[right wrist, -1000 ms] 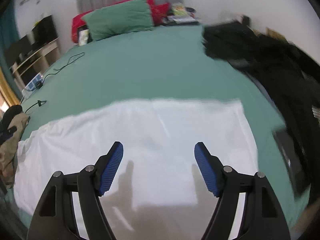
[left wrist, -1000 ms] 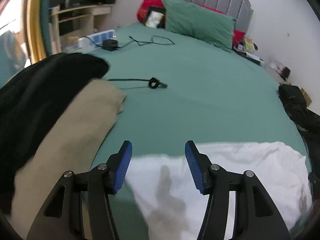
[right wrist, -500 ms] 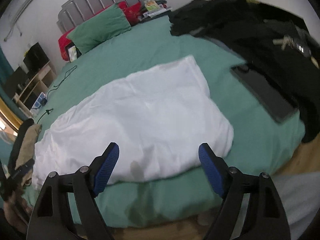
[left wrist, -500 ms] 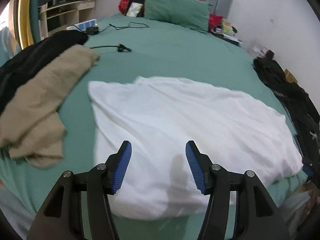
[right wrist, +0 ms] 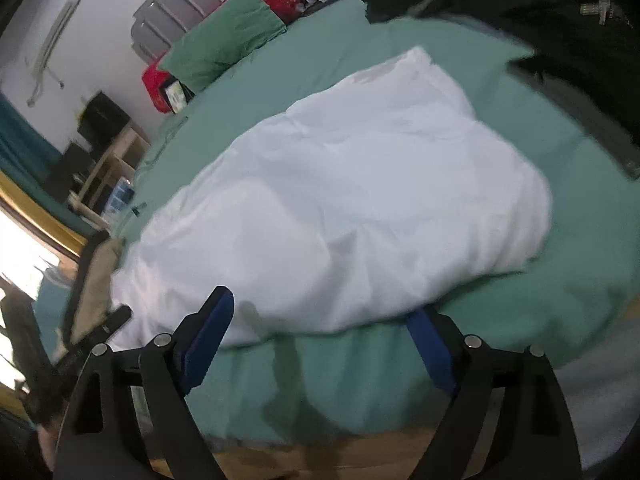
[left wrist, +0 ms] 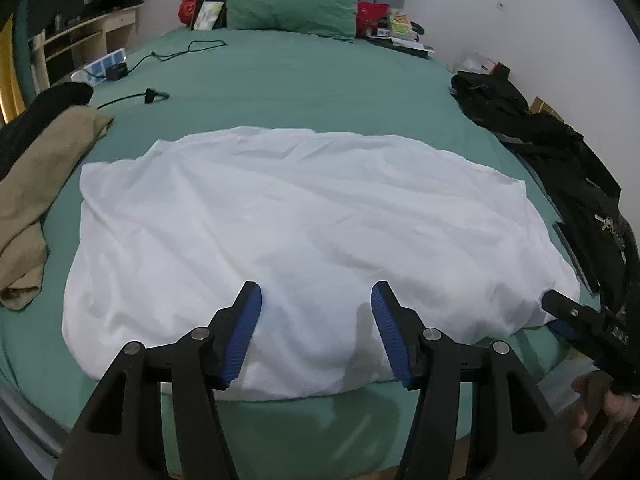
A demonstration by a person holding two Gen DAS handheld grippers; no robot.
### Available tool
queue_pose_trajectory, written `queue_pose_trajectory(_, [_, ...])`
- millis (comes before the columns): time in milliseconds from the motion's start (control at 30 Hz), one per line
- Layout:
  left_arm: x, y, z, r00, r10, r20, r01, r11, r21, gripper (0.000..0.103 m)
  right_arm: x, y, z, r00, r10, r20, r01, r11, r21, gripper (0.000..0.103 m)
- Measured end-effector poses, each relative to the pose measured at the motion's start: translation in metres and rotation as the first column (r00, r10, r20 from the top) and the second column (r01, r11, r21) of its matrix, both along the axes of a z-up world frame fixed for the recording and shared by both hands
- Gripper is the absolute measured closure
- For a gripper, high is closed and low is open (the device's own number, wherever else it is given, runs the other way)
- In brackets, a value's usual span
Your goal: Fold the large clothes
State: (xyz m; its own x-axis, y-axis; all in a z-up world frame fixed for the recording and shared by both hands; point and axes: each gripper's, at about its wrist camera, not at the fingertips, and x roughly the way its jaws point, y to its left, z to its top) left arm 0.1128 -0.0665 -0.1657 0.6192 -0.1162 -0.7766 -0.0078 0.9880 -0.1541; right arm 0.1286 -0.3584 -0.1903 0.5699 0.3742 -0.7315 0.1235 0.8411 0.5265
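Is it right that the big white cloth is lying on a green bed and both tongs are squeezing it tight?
Not quite. The white cloth does lie on the green bed, but neither the left tongs nor the right tongs squeeze it. Both wrist views show them open, gripping nothing.

No writing, brand or number can be read in either view. Beside the green pillow (left wrist: 291,3) at the head of the bed (left wrist: 320,80), a framed picture (left wrist: 208,14) on its left and some printed packets (left wrist: 400,24) on its right show colours and shapes, but any lettering on them is too small and blurred to make out.
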Motion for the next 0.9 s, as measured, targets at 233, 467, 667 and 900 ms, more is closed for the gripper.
queue_pose_trajectory(233, [0.016, -0.011, 0.008, 1.000, -0.024, 0.017, 0.024, 1.000, -0.003, 0.043, 0.034, 0.005, -0.009, 0.997, -0.081, 0.010, 0.080, 0.994, 0.068, 0.000])
queue_pose_trajectory(467, [0.037, -0.023, -0.002, 0.997, -0.082, 0.004, 0.082, 0.996, -0.019, 0.043, 0.049, 0.019, -0.003, 0.994, -0.047, 0.095, 0.036, 0.992, 0.118, 0.013])
queue_pose_trajectory(667, [0.051, -0.039, -0.033, 0.992, -0.107, -0.066, 0.111, 0.991, 0.072, 0.042, 0.064, 0.032, -0.017, 0.997, 0.002, 0.082, -0.013, 0.992, 0.126, 0.021])
queue_pose_trajectory(900, [0.057, -0.042, -0.036, 0.991, -0.103, -0.080, 0.111, 0.988, 0.111, 0.042, 0.084, 0.038, -0.028, 0.996, 0.048, 0.071, -0.067, 0.957, 0.282, 0.086])
